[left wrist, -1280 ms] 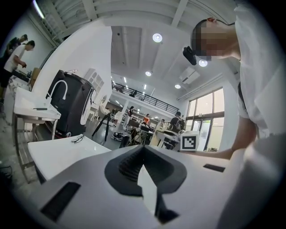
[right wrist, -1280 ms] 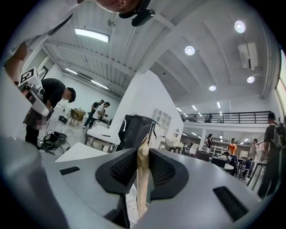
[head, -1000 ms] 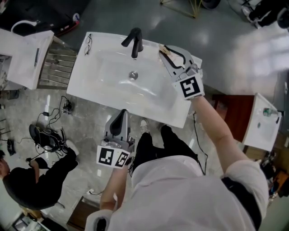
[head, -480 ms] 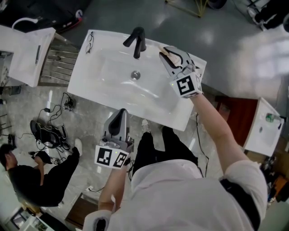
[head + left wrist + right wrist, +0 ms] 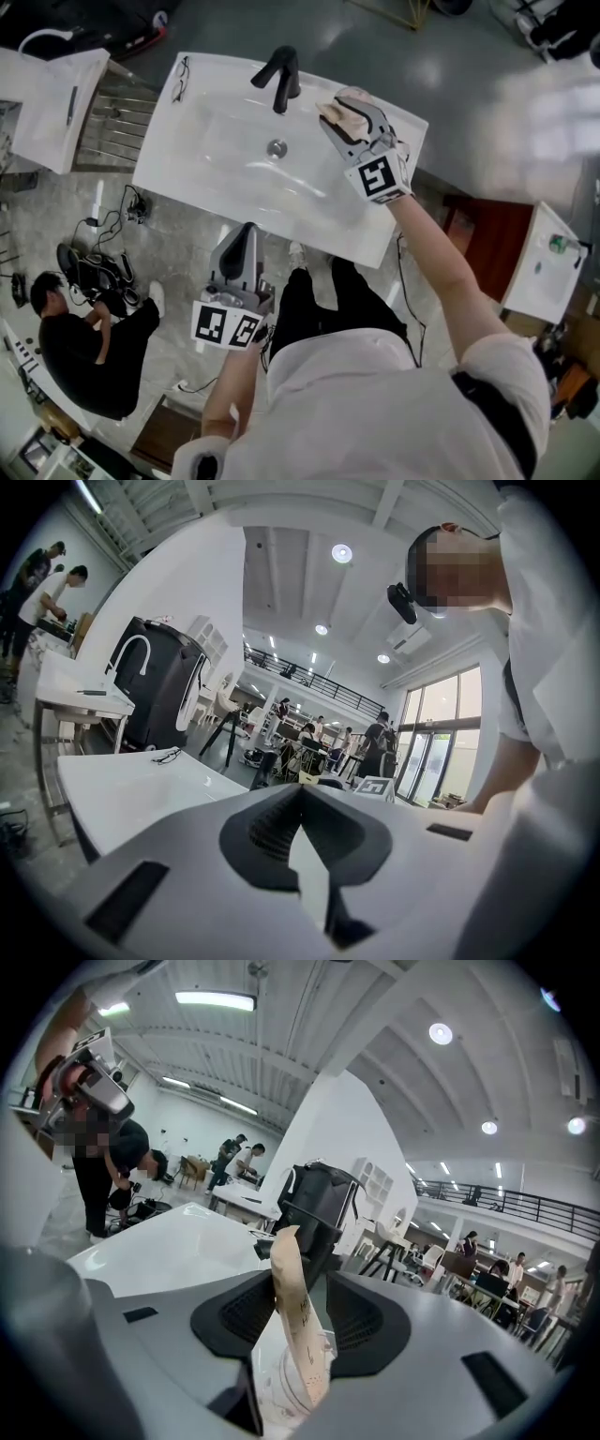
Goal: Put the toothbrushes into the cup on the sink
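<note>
My right gripper (image 5: pixel 344 111) hovers over the back right corner of the white sink (image 5: pixel 216 141), beside the black faucet (image 5: pixel 278 73). Its jaws are opening. Between them a toothbrush in a beige wrapper (image 5: pixel 337 116) stands tilted in a clear cup (image 5: pixel 289 1389). In the right gripper view the wrapper (image 5: pixel 292 1316) rises between the dark pads (image 5: pixel 242 1314) with a gap on each side of it. The cup is mostly hidden under the gripper in the head view. My left gripper (image 5: pixel 247 234) hangs shut in front of the sink's near edge, holding nothing.
Folded glasses (image 5: pixel 178 80) lie on the sink's back left corner. Another white basin on a metal stand (image 5: pixel 52 103) is at the left, and a third (image 5: pixel 544 258) at the right. A person (image 5: pixel 80 347) crouches on the floor by cables at the lower left.
The right gripper's jaws have parted around the wrapped toothbrush, and the gripper shifted slightly left. The left gripper stayed where it was. The person on the floor shifted.
</note>
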Available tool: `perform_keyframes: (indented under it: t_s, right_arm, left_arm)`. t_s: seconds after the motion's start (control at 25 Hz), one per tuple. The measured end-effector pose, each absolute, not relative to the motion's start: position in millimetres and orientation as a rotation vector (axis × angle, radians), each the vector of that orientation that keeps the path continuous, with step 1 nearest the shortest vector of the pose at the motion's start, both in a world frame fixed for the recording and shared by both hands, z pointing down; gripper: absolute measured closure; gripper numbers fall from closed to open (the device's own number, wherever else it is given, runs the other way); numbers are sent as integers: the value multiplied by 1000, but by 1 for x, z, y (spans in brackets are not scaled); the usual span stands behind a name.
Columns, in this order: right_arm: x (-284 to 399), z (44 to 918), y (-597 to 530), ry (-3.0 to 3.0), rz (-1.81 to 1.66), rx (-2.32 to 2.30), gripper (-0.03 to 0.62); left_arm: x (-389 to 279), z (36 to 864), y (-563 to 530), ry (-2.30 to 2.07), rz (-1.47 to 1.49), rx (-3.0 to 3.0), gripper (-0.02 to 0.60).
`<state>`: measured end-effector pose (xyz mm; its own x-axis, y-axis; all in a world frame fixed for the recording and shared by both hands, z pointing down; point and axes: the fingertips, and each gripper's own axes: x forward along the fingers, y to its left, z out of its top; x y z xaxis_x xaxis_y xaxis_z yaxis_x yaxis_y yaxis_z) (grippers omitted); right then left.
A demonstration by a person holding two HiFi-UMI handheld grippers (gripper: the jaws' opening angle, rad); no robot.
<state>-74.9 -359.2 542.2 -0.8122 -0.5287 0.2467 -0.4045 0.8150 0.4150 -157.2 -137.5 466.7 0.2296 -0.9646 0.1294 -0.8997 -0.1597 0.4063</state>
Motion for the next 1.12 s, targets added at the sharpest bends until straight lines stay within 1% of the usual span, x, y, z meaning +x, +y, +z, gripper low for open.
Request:
perform_keyframes:
  t_s: [0.16, 0.28, 0.48, 0.68, 0.8, 1.0, 1.12]
  right_arm:
    - [-75, 548, -353, -2655, -420, 673, 372]
    - [-70, 549, -344, -2649, -396, 643, 358]
    - [-52, 535, -333, -2649, -383, 711, 356]
    - [-26, 494, -323, -2722, -341, 804, 362]
    - [-11, 458, -320, -2769, -342, 880, 405]
    - [29, 397, -317, -2851, -279, 1092, 513]
    - [64, 380, -311, -2859, -174, 1219, 527]
  left_arm:
    - [-164, 467, -134, -1724, -242, 2098, 578]
    - [-164, 466, -131, -1729, -256, 2093, 578]
    - [-158, 462, -131, -1711, -275, 2114, 578]
    - [-152, 451, -134, -1690, -294, 2160, 578]
    - [-148, 442, -137, -1676, -306, 2193, 578]
    - [-139, 432, -141, -1638, -325, 2241, 578]
    - [-133, 426, -143, -1608, -338, 2267, 578]
